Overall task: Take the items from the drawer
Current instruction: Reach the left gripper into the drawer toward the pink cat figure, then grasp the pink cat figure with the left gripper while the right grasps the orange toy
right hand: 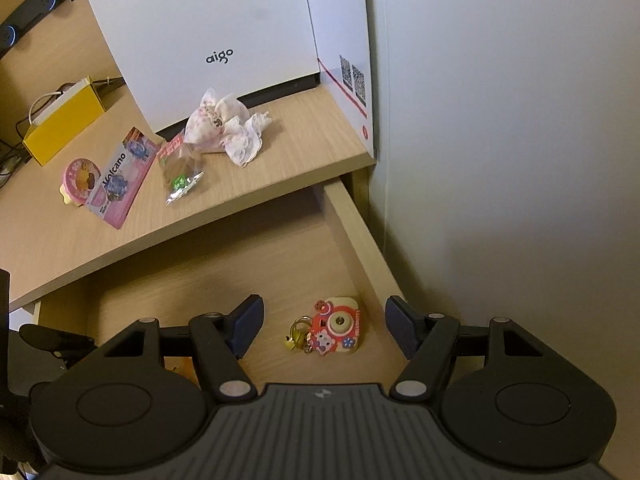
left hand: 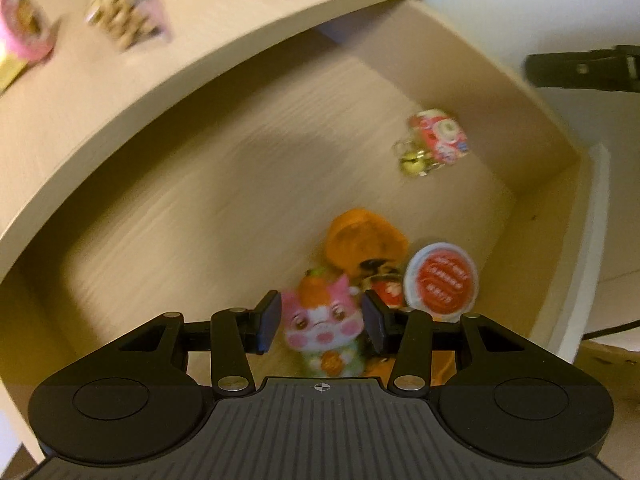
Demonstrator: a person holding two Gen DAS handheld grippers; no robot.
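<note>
**Cat toy between left pads, camera charm under right**

Left gripper [left hand: 320, 320]: jaws partly closed, pads flanking the cat toy [left hand: 324, 332] at its head, close on both sides; actual contact hard to judge through the blur. Looks light and probably soft or squashy, so a modest squeeze across the cheeks should do; slick printed surface likely, so better a hold low on the widest part of the head than near the top. Crowded just behind it: an orange piece [left hand: 362, 240], a small dark and red item [left hand: 384, 284] and a round red-and-white lid [left hand: 440, 284], all near the drawer [left hand: 516, 92] front corner and liable to be dragged along.

Right gripper [right hand: 324, 330]: jaws wide open, holding nothing, poised above the camera charm [right hand: 340, 330] lying flat on the drawer floor close to the right wall. Small, rigid-looking, light, with a loose ring and bell [right hand: 298, 334] on its left that may swing or snag. Best taken across the body, not the ring.

On the desktop [right hand: 280, 168] above: a Volcano packet [right hand: 120, 180], a snack bag [right hand: 180, 172], a crumpled wrapper [right hand: 228, 128].
</note>
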